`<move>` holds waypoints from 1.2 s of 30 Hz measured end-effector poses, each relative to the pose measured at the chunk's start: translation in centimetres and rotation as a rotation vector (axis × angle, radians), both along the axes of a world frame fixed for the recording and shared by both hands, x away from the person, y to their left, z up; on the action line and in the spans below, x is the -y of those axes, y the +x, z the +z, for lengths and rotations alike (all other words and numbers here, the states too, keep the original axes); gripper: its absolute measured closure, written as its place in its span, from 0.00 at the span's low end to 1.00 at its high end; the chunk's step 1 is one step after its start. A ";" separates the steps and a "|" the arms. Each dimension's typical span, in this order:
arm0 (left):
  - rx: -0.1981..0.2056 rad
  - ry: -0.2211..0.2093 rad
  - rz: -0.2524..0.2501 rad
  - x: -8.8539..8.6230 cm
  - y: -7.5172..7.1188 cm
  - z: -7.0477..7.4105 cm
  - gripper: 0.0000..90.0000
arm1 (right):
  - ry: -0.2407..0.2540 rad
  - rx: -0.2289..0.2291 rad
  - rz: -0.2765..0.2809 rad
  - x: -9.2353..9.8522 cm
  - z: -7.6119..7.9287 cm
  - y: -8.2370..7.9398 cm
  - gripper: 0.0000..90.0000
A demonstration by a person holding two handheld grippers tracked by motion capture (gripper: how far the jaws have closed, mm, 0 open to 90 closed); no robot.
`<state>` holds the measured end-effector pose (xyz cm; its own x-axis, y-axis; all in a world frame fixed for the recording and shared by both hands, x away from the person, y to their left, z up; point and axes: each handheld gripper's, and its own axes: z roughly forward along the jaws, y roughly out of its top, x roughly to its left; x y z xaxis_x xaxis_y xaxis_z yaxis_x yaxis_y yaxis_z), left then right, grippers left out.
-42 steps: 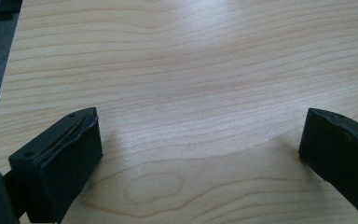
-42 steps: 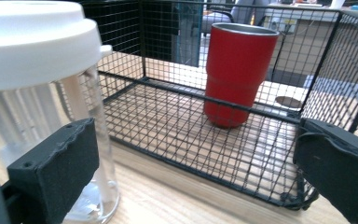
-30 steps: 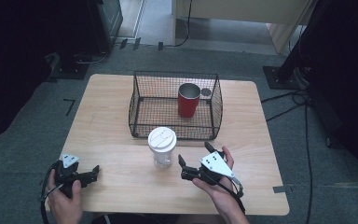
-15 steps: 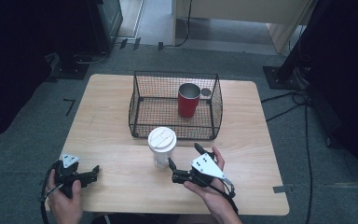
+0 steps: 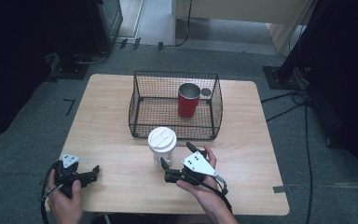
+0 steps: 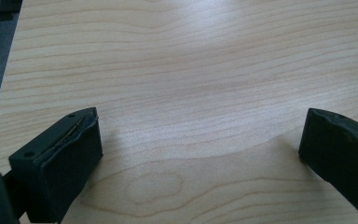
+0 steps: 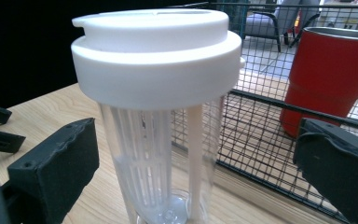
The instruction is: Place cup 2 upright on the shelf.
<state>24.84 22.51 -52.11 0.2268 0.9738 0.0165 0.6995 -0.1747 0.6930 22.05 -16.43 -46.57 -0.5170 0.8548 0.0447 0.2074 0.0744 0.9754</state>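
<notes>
The clear plastic cup (image 7: 161,140) with its white lid (image 5: 162,138), near the surface's front edge before the wire basket (image 5: 175,106), looks light, thin-walled and tippy, so the right gripper (image 5: 175,158), jaws apart, should squeeze mid-wall gently, while the left gripper (image 5: 91,173) rests jaws apart

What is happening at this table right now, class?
A person holds a gripper in each hand at a wooden table. The right gripper is open, its jaws on either side of a clear cup with a white lid that stands upright in front of a wire basket. The jaws have not closed on it. A red cup stands inside the basket. The left gripper rests open near the table's front left corner, with nothing between its jaws.
</notes>
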 end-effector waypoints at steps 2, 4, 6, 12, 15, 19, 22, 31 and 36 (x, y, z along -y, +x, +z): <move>0.000 0.000 0.000 0.0 0.0 0.0 0.00 | 0.001 0.001 0.004 -0.2 0.1 0.1 0.01; 0.000 0.000 0.000 0.0 0.0 0.0 0.00 | -0.001 0.002 0.007 -0.5 0.1 0.2 0.01; 0.000 0.000 0.000 0.0 0.0 0.0 0.00 | -0.003 0.001 0.012 -0.7 0.1 0.4 0.01; 0.000 0.000 0.000 0.0 0.0 0.0 0.00 | 0.003 -0.006 0.018 -1.3 0.1 0.8 0.01; 0.000 0.000 0.000 0.0 0.0 0.0 0.00 | 0.004 -0.010 0.026 -1.7 0.0 1.1 0.01; 0.000 0.000 0.000 0.0 0.0 0.0 0.00 | 0.008 -0.013 0.035 -2.3 -0.1 1.4 0.02; 0.000 0.000 0.000 0.0 0.0 0.0 0.00 | 0.008 -0.006 0.033 -2.6 -0.1 1.5 0.05; 0.000 0.000 0.000 0.0 0.0 0.0 0.00 | 0.016 -0.014 0.025 -3.2 -0.4 2.0 0.08; 0.000 0.000 0.000 0.0 0.0 0.0 0.00 | 0.028 -0.011 0.009 -3.5 -0.6 2.2 0.12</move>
<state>24.84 22.51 -52.10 0.2270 0.9738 0.0162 0.6996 -0.1746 0.6929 24.22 -12.93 -47.12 -0.5237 0.8487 0.0744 0.2173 0.0486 0.9749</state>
